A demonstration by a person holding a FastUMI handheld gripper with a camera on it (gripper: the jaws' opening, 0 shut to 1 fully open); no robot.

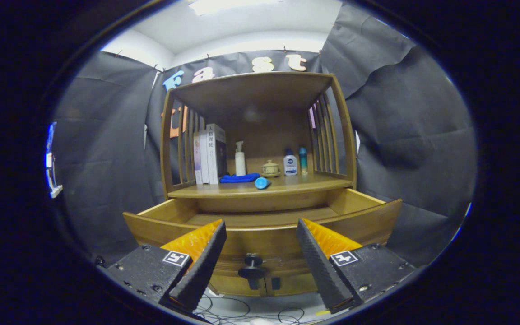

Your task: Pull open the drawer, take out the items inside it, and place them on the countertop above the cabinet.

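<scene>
The gripper [260, 243] hung in front of a wooden cabinet [341, 135], its two fingers [201, 262] spread well apart and closed on nothing. Between them, a little beyond the tips, stood the drawer [368, 221], pulled out toward the camera. It was a wide, shallow box of the same warm brown wood as the cabinet, with a gently curved front panel and low side walls that flared outward. A dark round knob [253, 266] sat in the middle of its front, in the gap between the fingers and touched by neither. What could be seen of the drawer's inside was bare wood; the front panel hid the near part of its floor.

Just above the drawer lay the countertop [305, 185], a shelf with slatted sides and a flat roof over it. On it, at the left, stood a few books [209, 153] upright against the slats. Beside them stood a white pump bottle [240, 159], with a blue cloth [239, 178] lying at its foot and a small blue cylinder [262, 183] on its side near the front edge. Further right were a small lidded pot [270, 168], a white bottle with a dark cap [290, 163] and a slim teal bottle [303, 160].

Below the cabinet, thin cables [233, 311] trailed across a pale floor.
</scene>
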